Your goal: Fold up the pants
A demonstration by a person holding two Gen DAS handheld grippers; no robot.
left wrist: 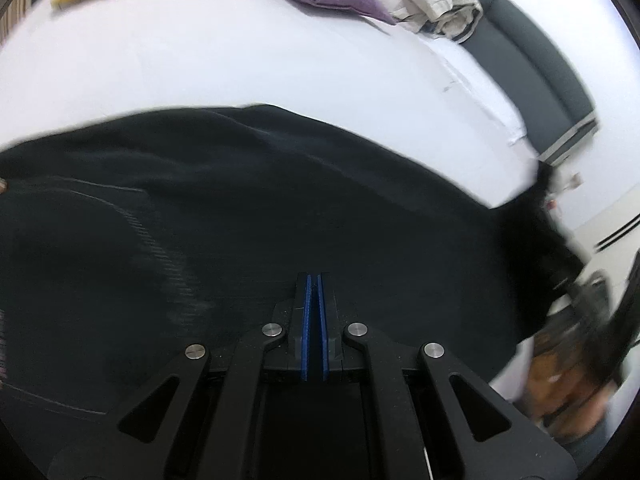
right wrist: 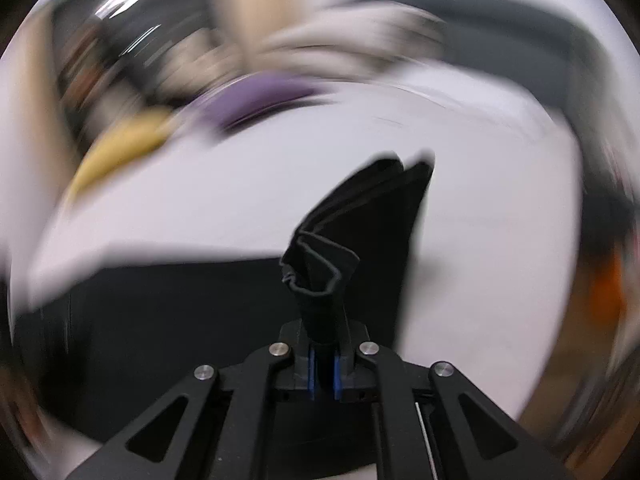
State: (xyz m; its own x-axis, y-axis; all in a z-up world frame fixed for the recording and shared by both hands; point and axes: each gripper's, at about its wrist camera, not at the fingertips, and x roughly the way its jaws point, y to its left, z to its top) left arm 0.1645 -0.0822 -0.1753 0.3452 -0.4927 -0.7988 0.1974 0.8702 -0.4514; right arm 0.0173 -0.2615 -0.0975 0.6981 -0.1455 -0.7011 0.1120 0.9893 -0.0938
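Black fabric pants (left wrist: 280, 220) sprawl across the white bed sheet (left wrist: 200, 60); the right gripper (right wrist: 325, 344) clamps a bunched hem at twelve o'clock — it could slip out. The left gripper (left wrist: 314, 284) is pressed closed, seemingly empty.

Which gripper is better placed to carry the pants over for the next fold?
Right. The right gripper is shut on a bunched hem of the black pants, lifted above the white bed. The left gripper is shut, low over the spread pants.
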